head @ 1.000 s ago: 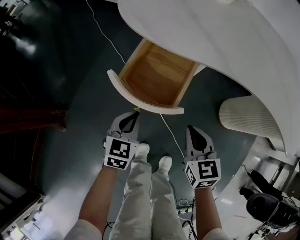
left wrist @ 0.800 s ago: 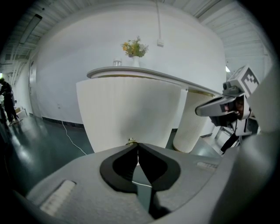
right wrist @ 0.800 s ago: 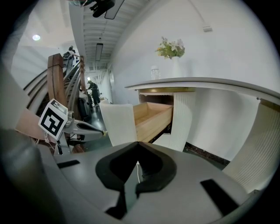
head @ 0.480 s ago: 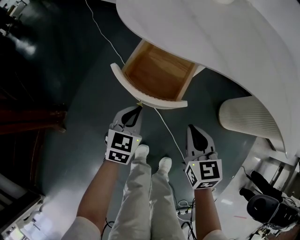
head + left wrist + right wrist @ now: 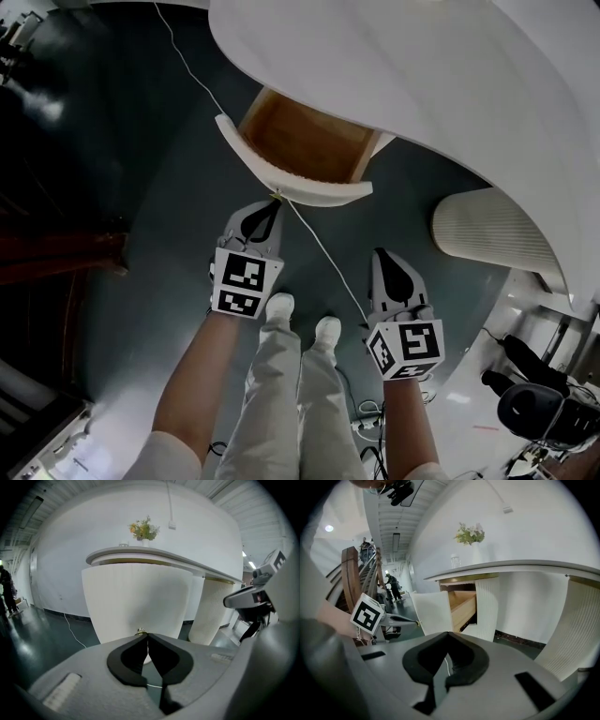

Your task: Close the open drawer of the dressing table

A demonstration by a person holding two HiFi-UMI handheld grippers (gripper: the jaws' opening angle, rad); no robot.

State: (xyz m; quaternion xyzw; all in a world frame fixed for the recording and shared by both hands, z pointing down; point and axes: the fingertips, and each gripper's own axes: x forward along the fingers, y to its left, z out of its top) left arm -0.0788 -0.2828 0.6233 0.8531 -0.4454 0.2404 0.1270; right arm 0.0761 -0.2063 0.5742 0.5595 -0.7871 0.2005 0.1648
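The dressing table's white top [image 5: 422,75] overhangs a drawer that stands partly out, with a curved white front [image 5: 309,190] and a wooden inside [image 5: 300,141]. My left gripper [image 5: 270,206] is shut, and its tips rest against the drawer front right by the small brass knob [image 5: 139,631]. The ribbed white front [image 5: 136,597] fills the left gripper view. My right gripper [image 5: 384,260] hangs shut and holds nothing, back from the drawer and to its right. In the right gripper view the drawer [image 5: 461,604] shows from the side, still out of the table.
A ribbed white stool or table leg [image 5: 487,230] stands at the right. A thin white cable [image 5: 323,253] runs across the dark floor under the drawer. The person's legs and shoes [image 5: 300,314] are below. Camera gear [image 5: 539,403] lies at bottom right, a vase with flowers [image 5: 144,529] on the tabletop.
The left gripper has moved forward against the drawer front and the drawer has slid further in under the tabletop. The right gripper has barely moved.
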